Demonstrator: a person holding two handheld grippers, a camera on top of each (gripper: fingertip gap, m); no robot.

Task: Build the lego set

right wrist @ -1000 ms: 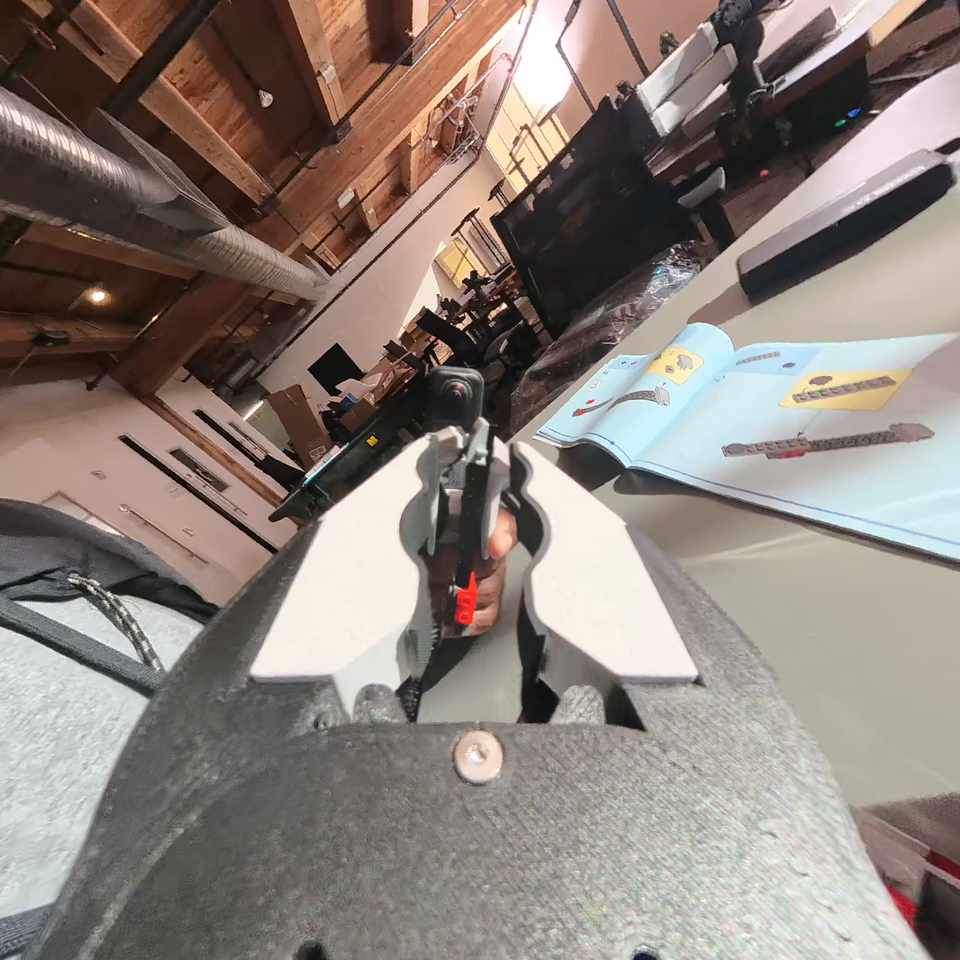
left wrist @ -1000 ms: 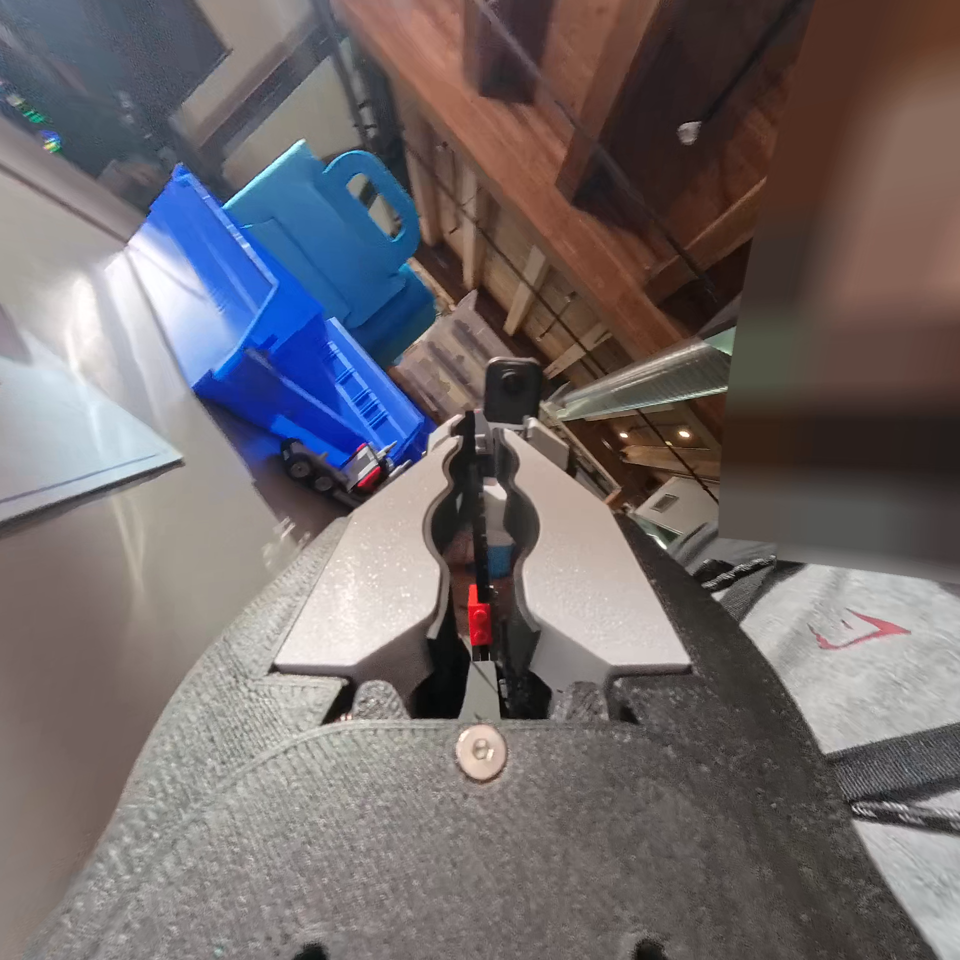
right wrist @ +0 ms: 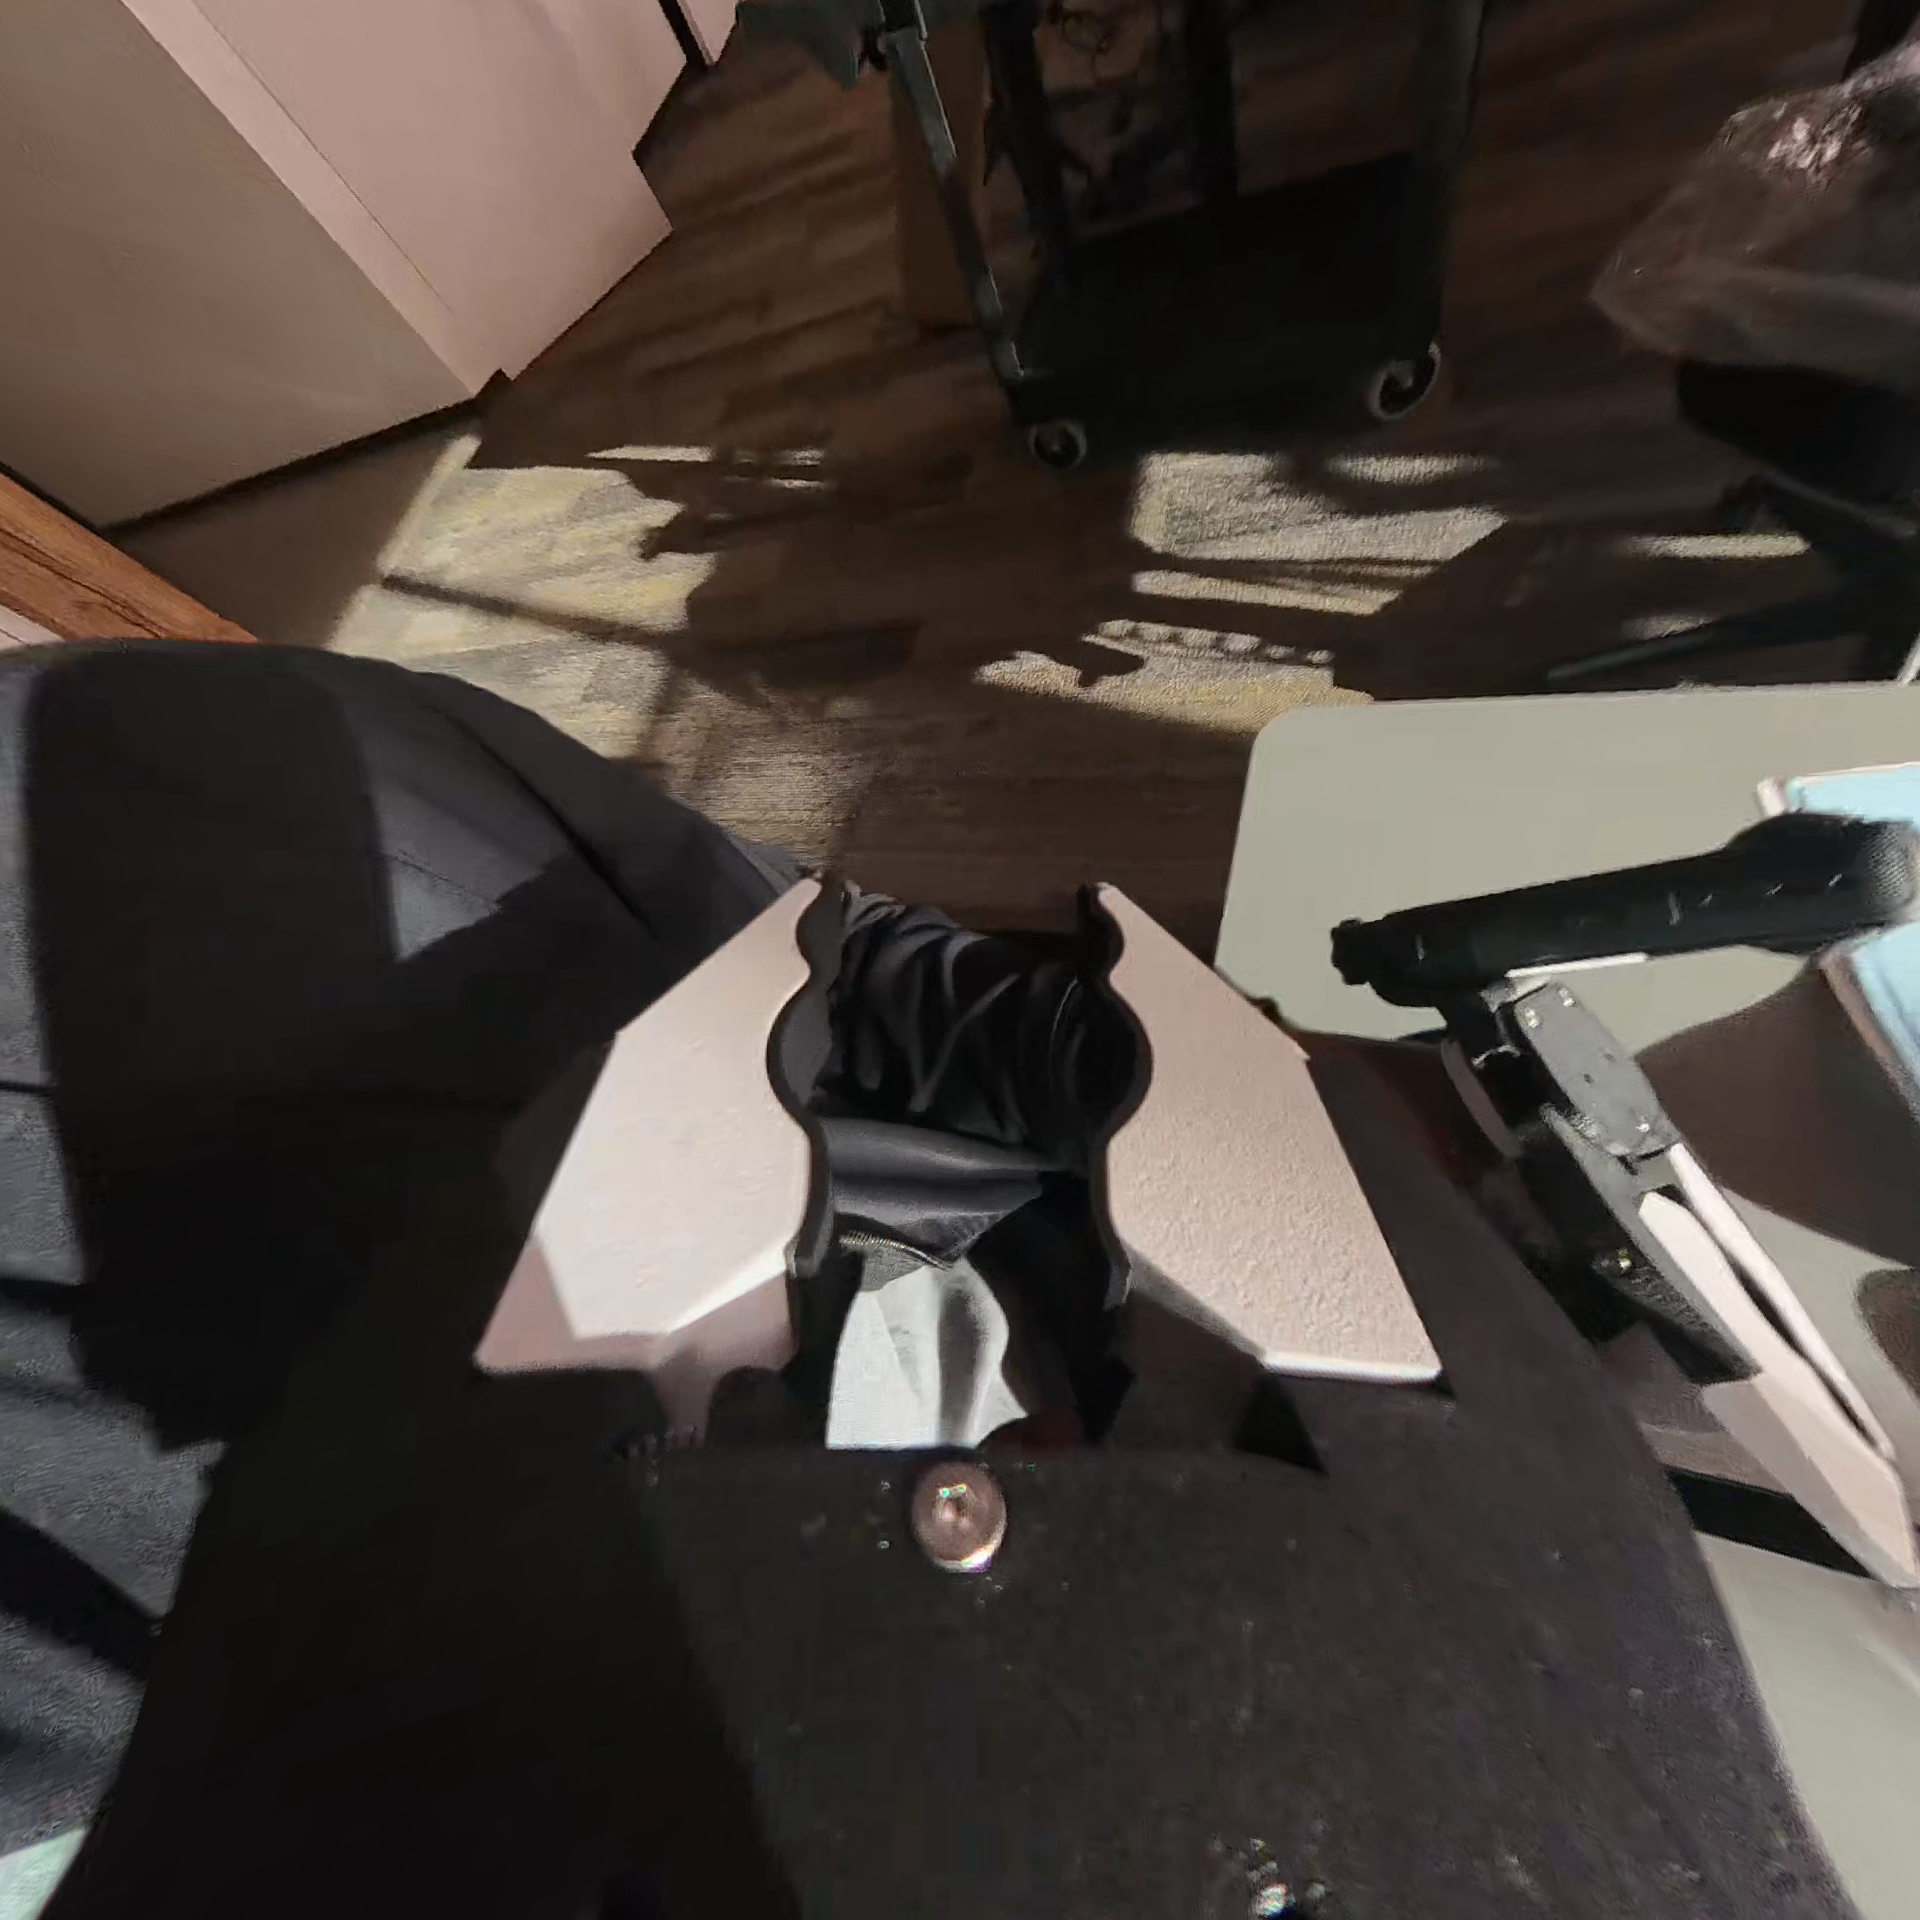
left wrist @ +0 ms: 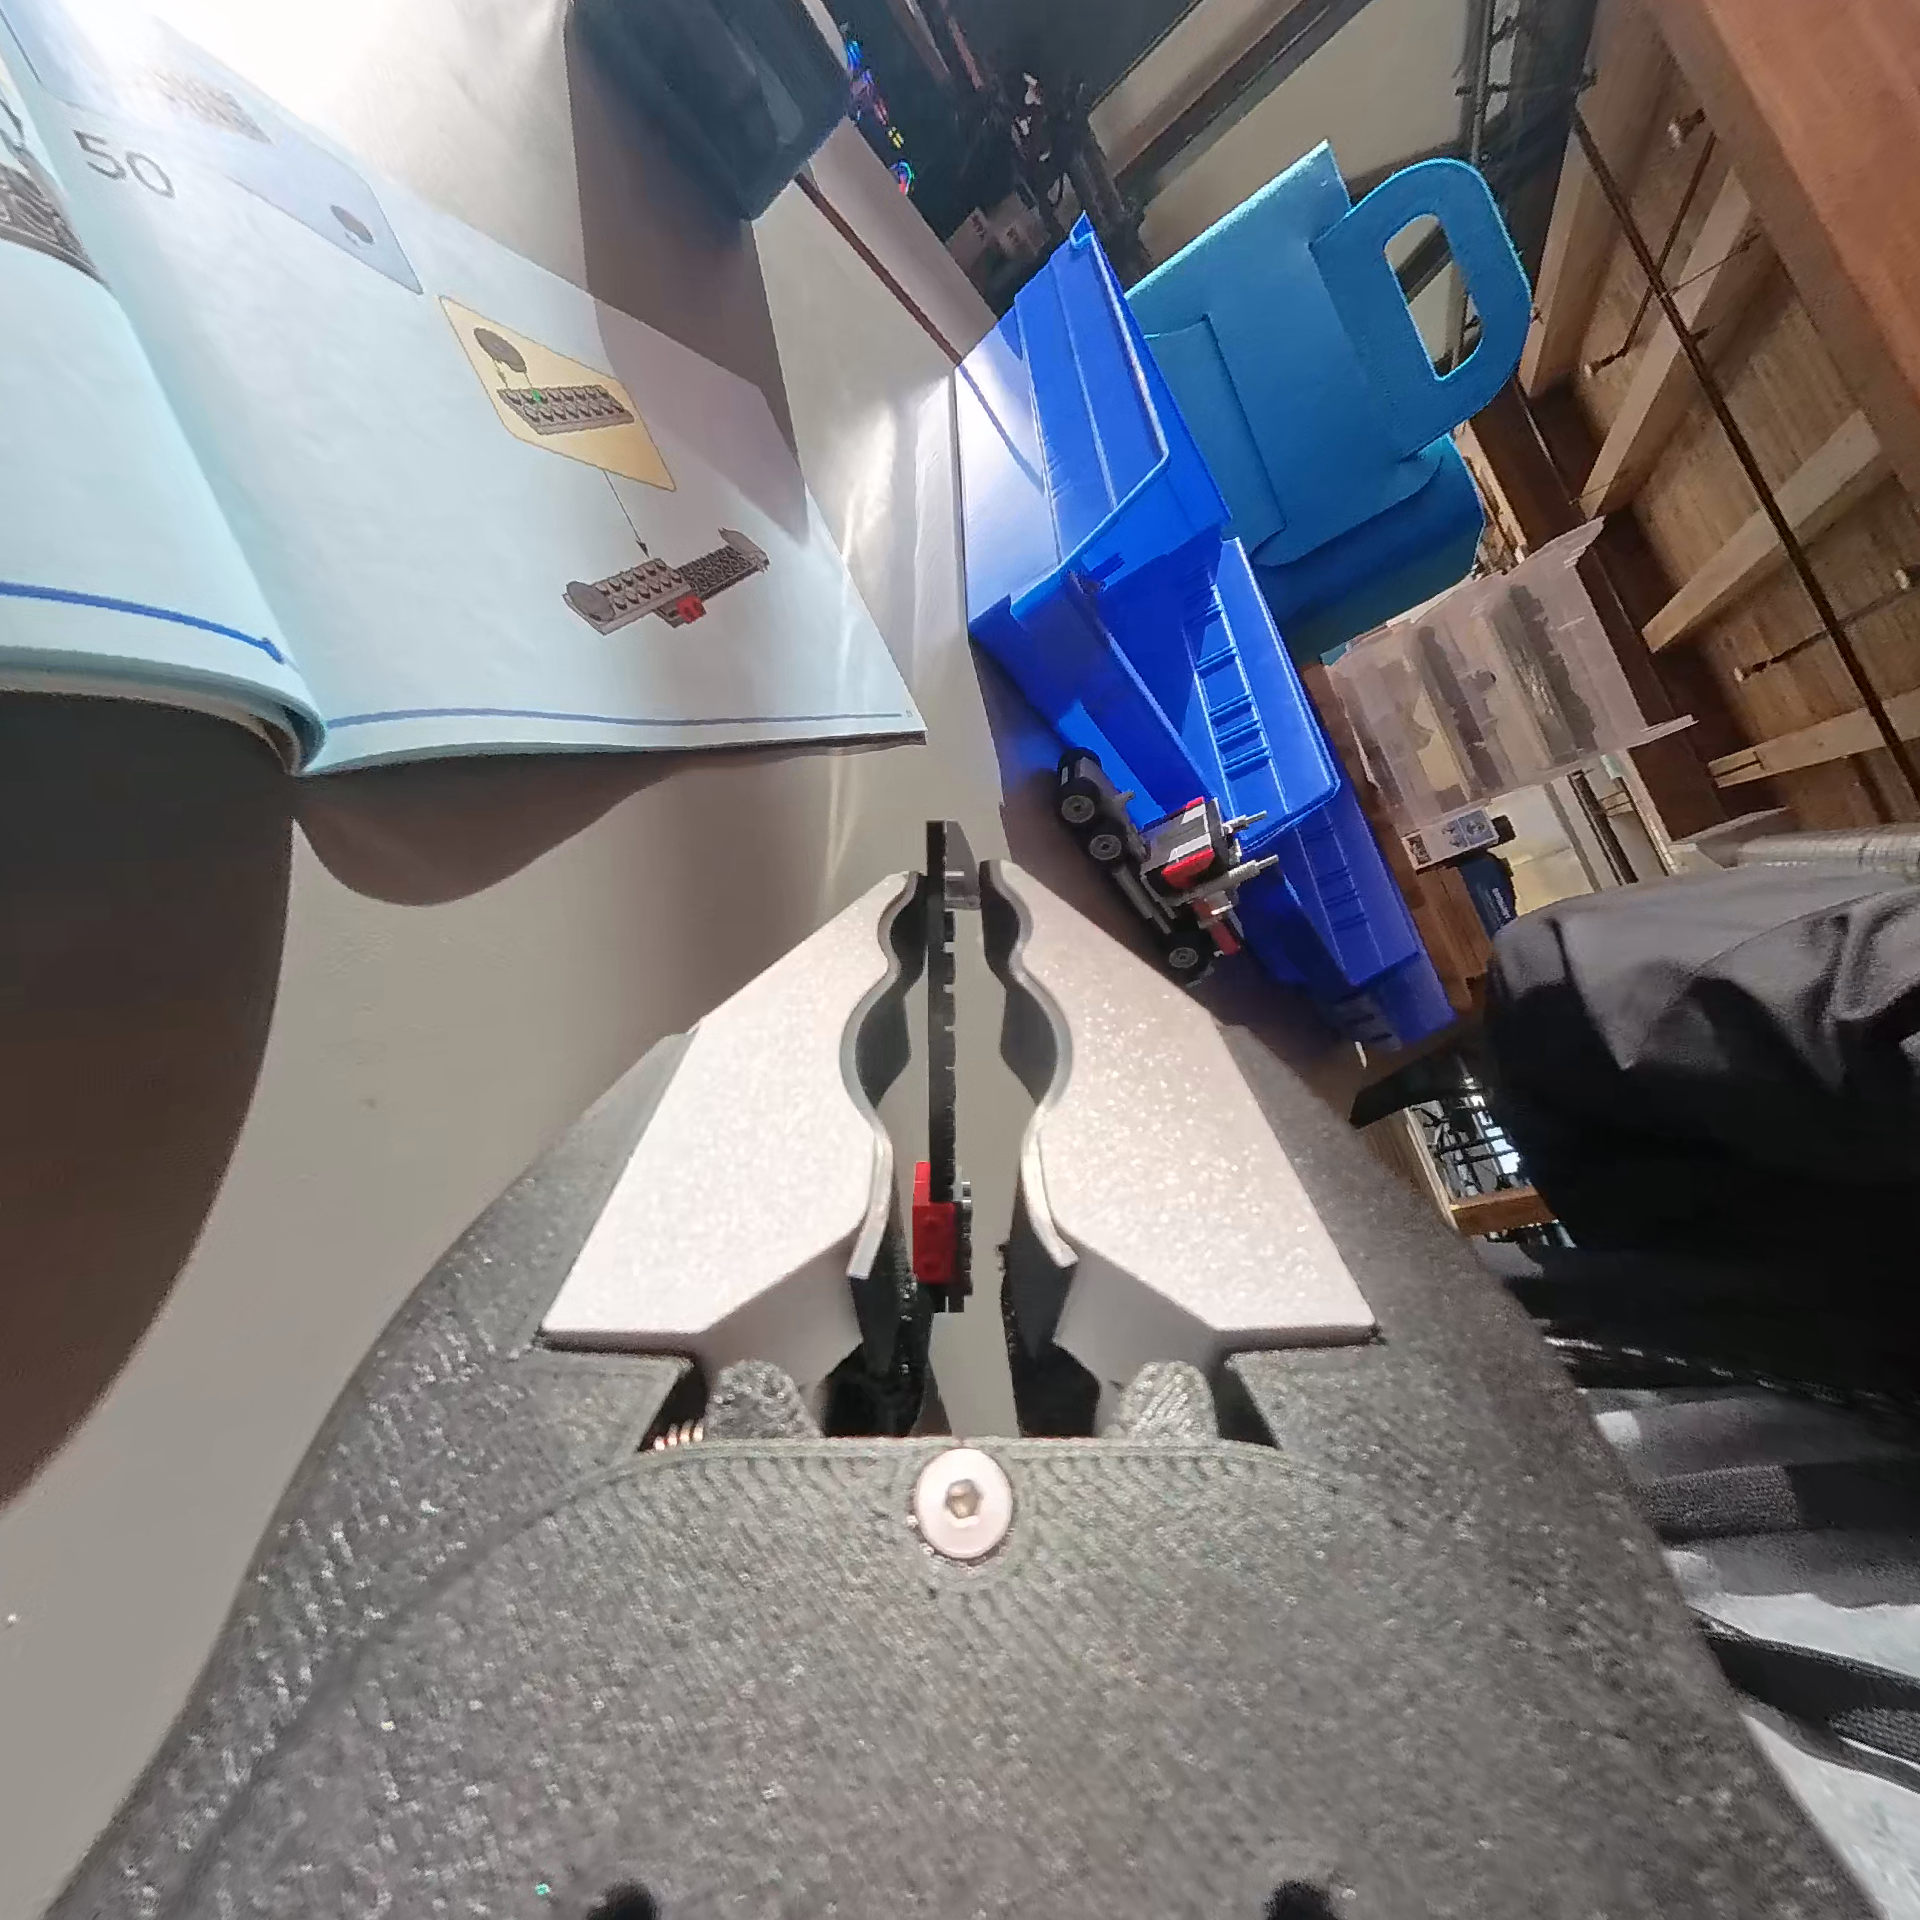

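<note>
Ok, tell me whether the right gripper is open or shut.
Open. In its own view the right gripper has its jaws standing well apart with nothing between them; only dark clothing shows through the gap.

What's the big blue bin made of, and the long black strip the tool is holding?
The blue bin looks like hard, glossy plastic: moulded ribs and shiny highlights. The black strip in the left tool seems hard plastic too, with a row of notches along its edge, likely lego.
</note>
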